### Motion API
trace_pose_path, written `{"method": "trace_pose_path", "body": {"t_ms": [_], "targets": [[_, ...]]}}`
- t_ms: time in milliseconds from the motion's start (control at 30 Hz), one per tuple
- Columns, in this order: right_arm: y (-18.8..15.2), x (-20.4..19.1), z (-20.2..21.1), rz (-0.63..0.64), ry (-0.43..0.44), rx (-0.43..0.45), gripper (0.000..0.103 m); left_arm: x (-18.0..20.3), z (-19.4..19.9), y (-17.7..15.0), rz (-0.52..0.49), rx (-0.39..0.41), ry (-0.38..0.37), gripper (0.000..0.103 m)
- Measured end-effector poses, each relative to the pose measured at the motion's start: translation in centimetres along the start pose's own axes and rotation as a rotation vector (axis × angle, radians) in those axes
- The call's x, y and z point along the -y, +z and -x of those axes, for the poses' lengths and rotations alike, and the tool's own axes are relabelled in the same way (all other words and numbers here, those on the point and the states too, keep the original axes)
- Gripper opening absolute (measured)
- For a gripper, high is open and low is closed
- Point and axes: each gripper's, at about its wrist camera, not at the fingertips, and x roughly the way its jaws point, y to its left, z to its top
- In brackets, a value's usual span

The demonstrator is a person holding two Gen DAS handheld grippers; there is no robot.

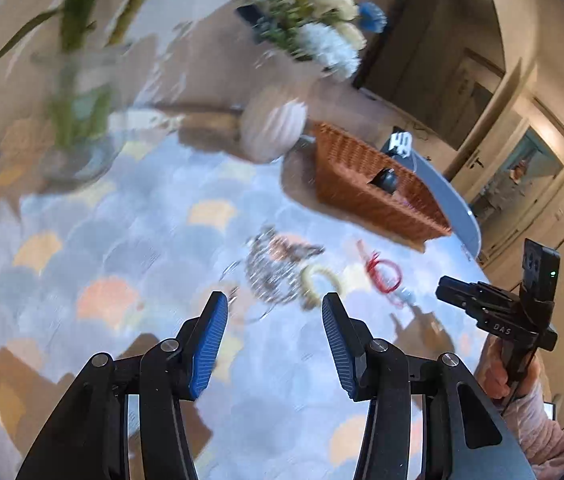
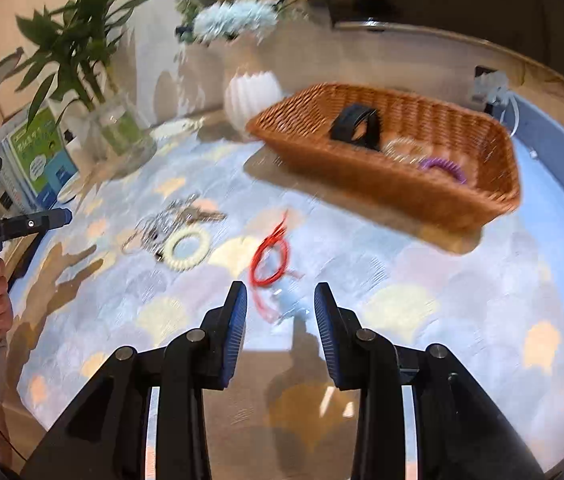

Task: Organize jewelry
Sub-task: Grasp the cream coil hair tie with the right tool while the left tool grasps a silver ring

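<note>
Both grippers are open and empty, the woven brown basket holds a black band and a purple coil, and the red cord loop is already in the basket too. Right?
Not quite: the red cord loop lies on the patterned tablecloth, outside the woven brown basket, as the right wrist view shows.

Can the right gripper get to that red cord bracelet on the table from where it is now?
Probably yes: the red cord bracelet lies in the open just ahead of the right gripper, whose jaws are apart and empty.

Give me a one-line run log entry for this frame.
left gripper: open, empty | right gripper: open, empty | wicker basket: black band, purple coil | tablecloth: red cord, cream coil, silver chains
</note>
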Motion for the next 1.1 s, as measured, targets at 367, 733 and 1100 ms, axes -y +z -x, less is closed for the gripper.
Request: {"method": "trace_pose_path", "body": {"t_ms": [367, 733, 1100], "targets": [[-0.2, -5.3, -2.0, 0.149, 0.032, -0.047, 0.038, 0.1, -3.3, -2.4, -0.025, -0.073, -0.01, 0.05], [4.4, -7.0, -9.8, 0.105, 0.114, -0.178, 0.033, 6.8, -8.5, -2.2, -0.241, -0.164, 0.092, 0.028], [4.7, -10.1, -13.5, 0.325, -0.062, -0.159, 0.014, 6.7, -10.4, -1.7, -0.265, -0.17, 0.113, 0.028]]}}
